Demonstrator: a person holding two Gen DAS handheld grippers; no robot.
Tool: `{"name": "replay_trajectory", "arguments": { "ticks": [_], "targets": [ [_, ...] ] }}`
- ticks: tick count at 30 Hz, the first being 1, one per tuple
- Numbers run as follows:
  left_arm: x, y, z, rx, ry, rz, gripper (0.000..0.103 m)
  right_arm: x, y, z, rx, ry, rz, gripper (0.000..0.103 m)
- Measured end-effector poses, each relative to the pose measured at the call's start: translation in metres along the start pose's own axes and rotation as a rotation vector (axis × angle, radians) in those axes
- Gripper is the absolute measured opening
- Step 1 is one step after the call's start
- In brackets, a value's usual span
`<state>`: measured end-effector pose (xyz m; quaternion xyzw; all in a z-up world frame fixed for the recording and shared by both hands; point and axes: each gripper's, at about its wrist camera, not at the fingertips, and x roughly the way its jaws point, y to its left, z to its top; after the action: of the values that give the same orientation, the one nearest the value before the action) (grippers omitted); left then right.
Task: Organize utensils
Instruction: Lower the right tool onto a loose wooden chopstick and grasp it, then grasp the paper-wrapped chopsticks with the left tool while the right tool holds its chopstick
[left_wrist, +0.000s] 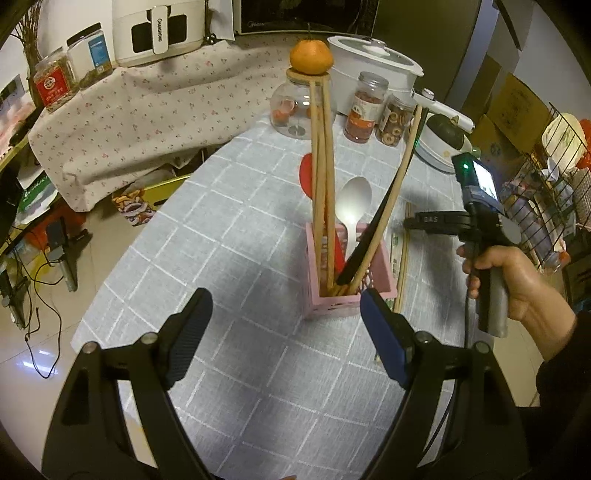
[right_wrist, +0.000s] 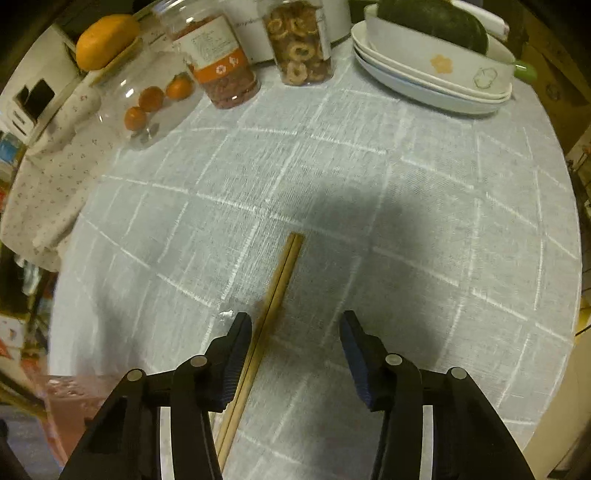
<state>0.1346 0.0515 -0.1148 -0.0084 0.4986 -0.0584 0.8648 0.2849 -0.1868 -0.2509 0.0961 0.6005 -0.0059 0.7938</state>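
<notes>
A pink square plastic utensil holder (left_wrist: 349, 273) stands on the grey checked table (left_wrist: 236, 236), holding long wooden chopsticks (left_wrist: 320, 177), a white plastic spoon (left_wrist: 354, 206) and a black utensil (left_wrist: 364, 243). The left gripper (left_wrist: 284, 332) hovers just in front of the holder, fingers released and empty. Right of the holder, a pair of wooden chopsticks (right_wrist: 275, 291) lies flat; the right gripper (right_wrist: 295, 332) straddles it, fingers apart, the left one beside the pair.

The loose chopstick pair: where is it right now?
In the right wrist view the chopstick pair lies flat on the tablecloth, running between the right gripper fingers, close against the left-hand finger.
</notes>
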Motion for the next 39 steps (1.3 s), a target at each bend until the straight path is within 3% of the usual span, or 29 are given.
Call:
{"name": "replay_trajectory", "arguments": {
  "ticks": [5, 7, 9, 13, 17, 26, 35, 37, 39],
  "targets": [
    [-0.002, -0.001, -0.001, -0.004, 0.002, -0.007, 0.082, 0.002, 0.019, -0.01, -0.136, -0.025, -0.12, 0.047],
    [-0.004, -0.001, -0.002, -0.007, -0.002, -0.009, 0.082, 0.001, 0.018, -0.013, -0.146, -0.007, -0.116, 0.042],
    [-0.005, -0.001, -0.002, -0.011, -0.005, -0.008, 0.082, -0.002, 0.015, -0.018, -0.144, 0.018, -0.081, 0.023],
    [-0.007, -0.001, -0.004, -0.021, -0.012, -0.017, 0.082, -0.01, 0.006, -0.031, -0.151, 0.055, -0.087, 0.009],
    [-0.013, -0.009, -0.007, -0.008, -0.025, -0.04, 0.082, -0.027, -0.016, -0.045, -0.06, 0.082, -0.01, 0.008],
    [-0.025, -0.059, -0.013, 0.113, -0.068, -0.104, 0.082, -0.105, -0.035, -0.066, -0.053, -0.017, 0.045, 0.008],
    [-0.009, -0.122, -0.022, 0.252, -0.028, -0.156, 0.082, -0.143, -0.061, -0.09, -0.009, -0.061, 0.14, 0.009],
    [0.004, -0.136, -0.021, 0.272, 0.005, -0.145, 0.077, -0.149, -0.068, -0.094, -0.018, -0.067, 0.154, 0.009],
    [0.019, -0.151, -0.02, 0.31, 0.042, -0.127, 0.062, -0.153, -0.073, -0.098, -0.023, -0.066, 0.163, 0.009]
  ]
}}
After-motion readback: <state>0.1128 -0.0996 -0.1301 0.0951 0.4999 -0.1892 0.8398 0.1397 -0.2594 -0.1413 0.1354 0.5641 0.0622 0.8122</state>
